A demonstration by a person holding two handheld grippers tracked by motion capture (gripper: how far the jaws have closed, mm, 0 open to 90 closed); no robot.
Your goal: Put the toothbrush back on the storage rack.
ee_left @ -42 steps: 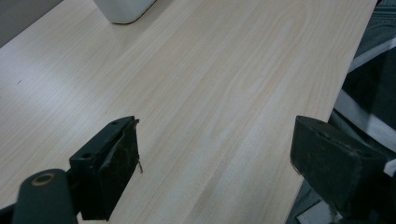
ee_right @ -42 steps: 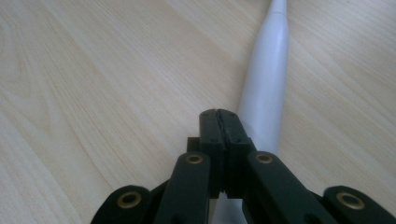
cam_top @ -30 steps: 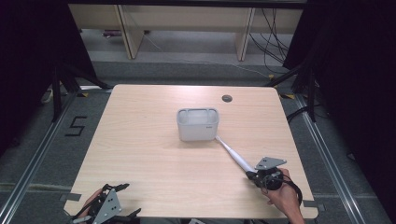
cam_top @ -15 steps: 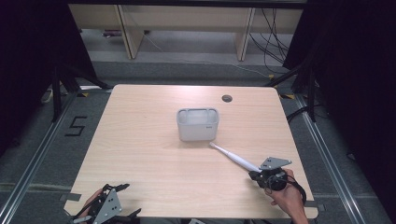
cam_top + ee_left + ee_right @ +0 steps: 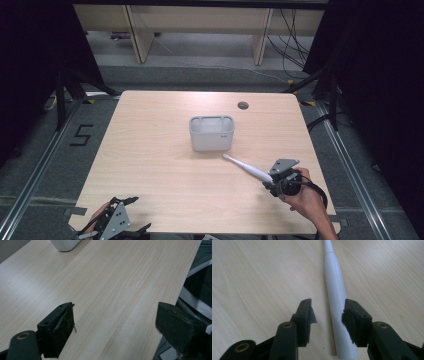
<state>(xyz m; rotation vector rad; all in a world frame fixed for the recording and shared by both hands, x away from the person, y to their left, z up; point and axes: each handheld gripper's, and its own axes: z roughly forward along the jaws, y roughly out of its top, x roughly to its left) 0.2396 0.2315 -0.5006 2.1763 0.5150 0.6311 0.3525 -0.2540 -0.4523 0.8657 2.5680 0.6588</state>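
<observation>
Your right gripper (image 5: 328, 315) had just been opening, jaws parted around the white toothbrush (image 5: 335, 295) (lying flat on the table (image 5: 150, 165)), pads clear.

A single black digit "5" (image 5: 81, 135) was marked on the grey floor (image 5: 40, 165) to the left of the desk (image 5: 150, 165). No other text, label or brand could be read.
</observation>
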